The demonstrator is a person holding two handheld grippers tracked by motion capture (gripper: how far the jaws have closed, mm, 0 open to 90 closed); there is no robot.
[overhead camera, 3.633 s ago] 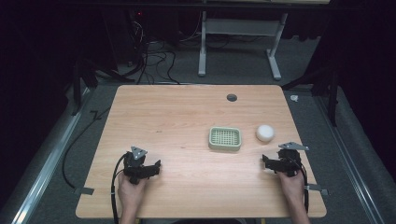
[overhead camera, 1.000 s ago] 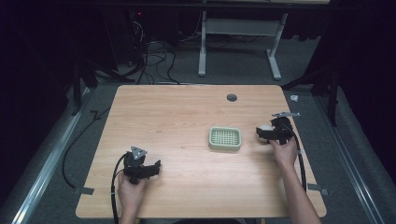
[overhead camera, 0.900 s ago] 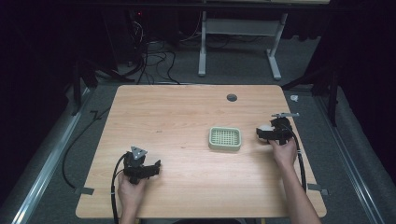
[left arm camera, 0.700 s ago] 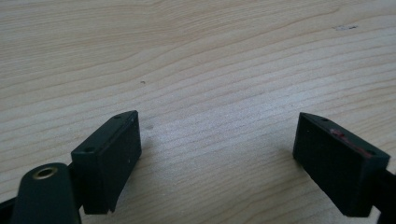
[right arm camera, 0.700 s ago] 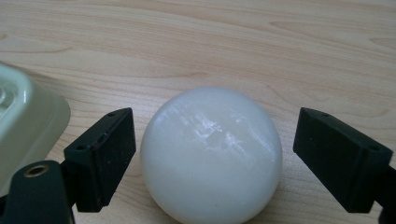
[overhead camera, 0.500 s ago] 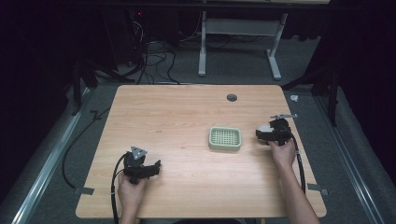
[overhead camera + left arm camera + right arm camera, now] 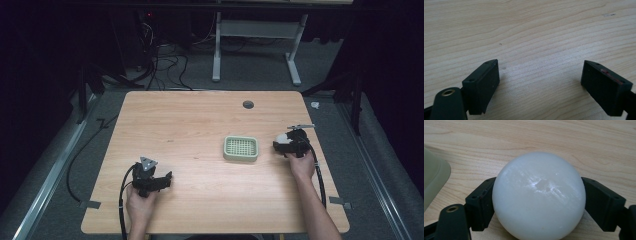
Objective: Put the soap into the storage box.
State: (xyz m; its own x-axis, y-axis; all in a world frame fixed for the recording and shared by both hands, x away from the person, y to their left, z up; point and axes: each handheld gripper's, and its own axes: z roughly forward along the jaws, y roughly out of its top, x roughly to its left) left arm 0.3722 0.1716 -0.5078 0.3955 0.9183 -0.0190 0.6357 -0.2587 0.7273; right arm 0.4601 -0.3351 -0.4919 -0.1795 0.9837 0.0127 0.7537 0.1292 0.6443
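Over at the near left of the wooden table (image 7: 190,125), the left gripper (image 7: 159,181) sits low on the board in the person's left hand (image 7: 139,202), its grey three-cornered plate (image 7: 147,163) facing up and its black cable (image 7: 121,200) looping back off the near edge. From the left gripper view, its two black jaws stand wide apart with bare wood grain between them, so that claw is released and grasps nothing. Moving across toward the middle, a pale green slotted soap dish (image 7: 241,148) lies flat on the table, a little right of centre, and farther back there is a small dark round hole (image 7: 248,104) in the tabletop. Just to the right of the dish, near the table's right edge, the right gripper (image 7: 280,145) is held by the right hand (image 7: 301,164), with the forearm coming up from the near right corner. That claw is clenched around a white rounded soap bar (image 7: 282,138): in the right gripper view the soap bar (image 7: 539,195) sits squarely between the two jaws, each pressing on one flank, its glossy top slightly scuffed. The green dish's rim (image 7: 434,180) shows at the left edge of that view, close by but apart from the soap. Whether the soap rests on the wood or hangs just above it, I cannot tell.
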